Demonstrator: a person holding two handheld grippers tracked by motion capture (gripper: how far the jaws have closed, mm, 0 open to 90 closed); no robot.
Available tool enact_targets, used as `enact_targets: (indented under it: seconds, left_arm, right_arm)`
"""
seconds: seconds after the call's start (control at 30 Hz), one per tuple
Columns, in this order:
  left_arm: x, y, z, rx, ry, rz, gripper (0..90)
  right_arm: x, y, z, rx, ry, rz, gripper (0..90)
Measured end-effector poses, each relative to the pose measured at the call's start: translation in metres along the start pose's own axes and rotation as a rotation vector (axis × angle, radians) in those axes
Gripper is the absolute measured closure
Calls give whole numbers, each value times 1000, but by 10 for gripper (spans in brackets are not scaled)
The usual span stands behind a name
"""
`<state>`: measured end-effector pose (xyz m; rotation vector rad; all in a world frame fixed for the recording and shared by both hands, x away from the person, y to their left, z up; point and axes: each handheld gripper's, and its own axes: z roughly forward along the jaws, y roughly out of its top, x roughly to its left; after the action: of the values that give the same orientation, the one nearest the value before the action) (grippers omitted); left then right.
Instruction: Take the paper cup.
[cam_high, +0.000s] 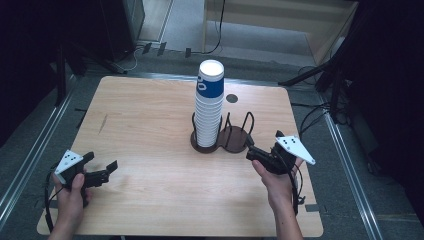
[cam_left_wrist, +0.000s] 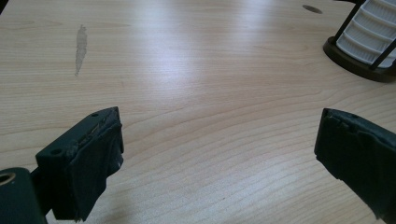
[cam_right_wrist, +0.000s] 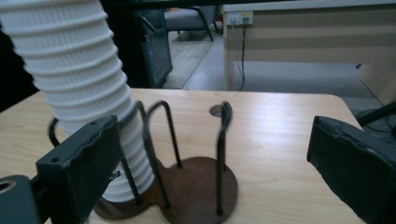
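Cup stack (cam_high: 209, 102) stands in the two-ring holder (cam_high: 235, 140) mid-table. Left gripper (cam_high: 100, 174) and right gripper (cam_high: 252, 152) both have jaws apart, empty.

Both hands hold the left gripper (cam_high: 102, 172) and right gripper (cam_high: 254, 151), jaws spread apart.

Wooden table (cam_high: 150, 115), grey smear (cam_left_wrist: 81, 49), round hole (cam_high: 231, 98) near far edge.

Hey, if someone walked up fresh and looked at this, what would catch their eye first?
The tall stack of paper cups in the left ring of a dark wire holder, mid-table; the right ring is empty. Then the open right gripper just beside that holder, and the open left gripper apart, near the table's front-left corner.
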<state>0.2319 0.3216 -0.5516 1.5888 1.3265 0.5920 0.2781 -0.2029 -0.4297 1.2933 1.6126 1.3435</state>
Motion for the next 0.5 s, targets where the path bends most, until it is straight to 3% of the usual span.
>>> enact_targets:
  seconds: [0.5]
  left_arm:
    - [1, 0, 0, 1, -8, -7, 19]
  right_arm:
    - [43, 27, 26, -14, 69, -38, 20]
